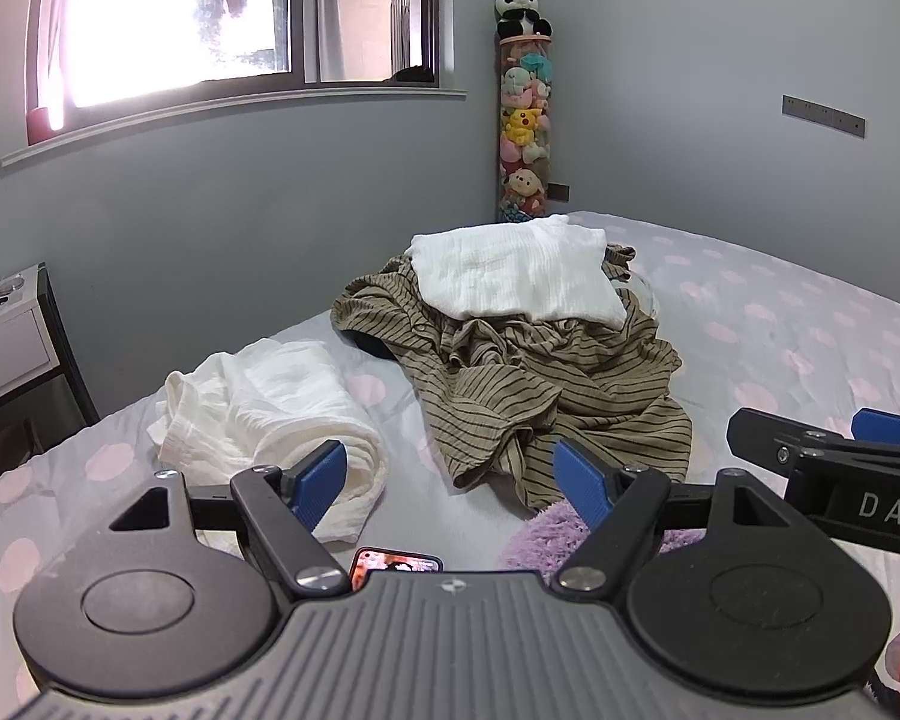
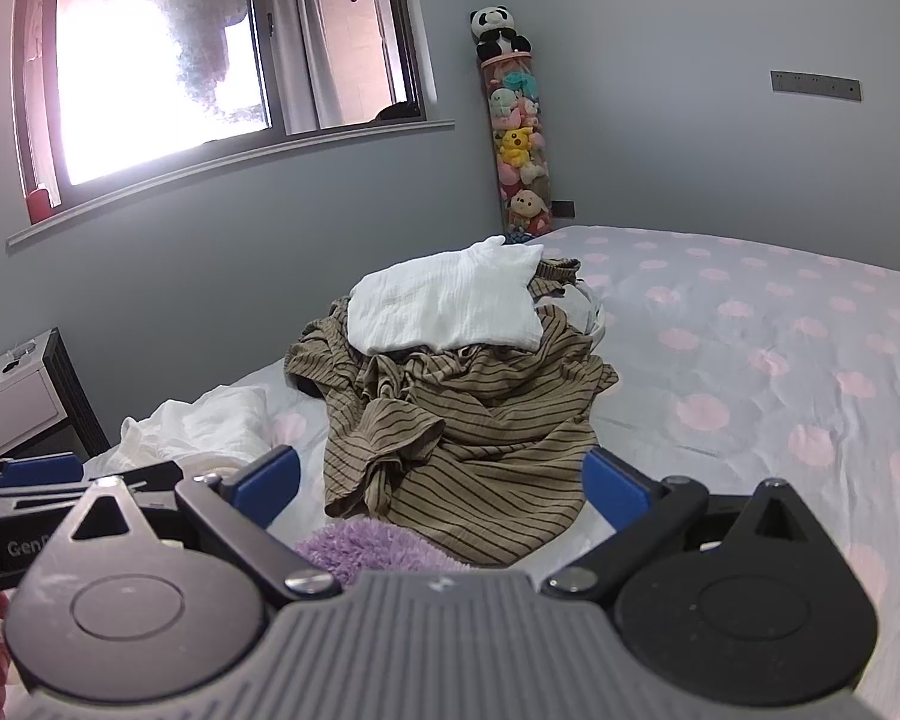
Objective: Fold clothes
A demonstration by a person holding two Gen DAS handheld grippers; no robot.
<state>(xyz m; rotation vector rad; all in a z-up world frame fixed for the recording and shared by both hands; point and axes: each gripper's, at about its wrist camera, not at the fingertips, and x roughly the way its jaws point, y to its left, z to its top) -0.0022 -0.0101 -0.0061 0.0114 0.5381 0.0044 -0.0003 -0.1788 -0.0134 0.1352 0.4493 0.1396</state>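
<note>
A crumpled brown striped garment [image 1: 540,384] [image 2: 468,432] lies heaped in the middle of the bed. A folded white cloth [image 1: 519,270] [image 2: 444,309] rests on top of its far part. A loose white garment [image 1: 270,414] [image 2: 210,426] lies rumpled to the left. My left gripper [image 1: 450,483] hovers open above the sheet between the white garment and the striped one, holding nothing. My right gripper [image 2: 441,489] is open just in front of the striped garment's near edge, also with nothing in it; it shows at the right of the left wrist view [image 1: 828,450].
The bed sheet [image 2: 750,372] is grey with pink dots. A fuzzy purple item [image 1: 546,534] [image 2: 366,546] and a phone [image 1: 396,564] lie close under the grippers. A white nightstand [image 1: 6,330] stands left of the bed. A tube of plush toys [image 1: 522,114] fills the corner.
</note>
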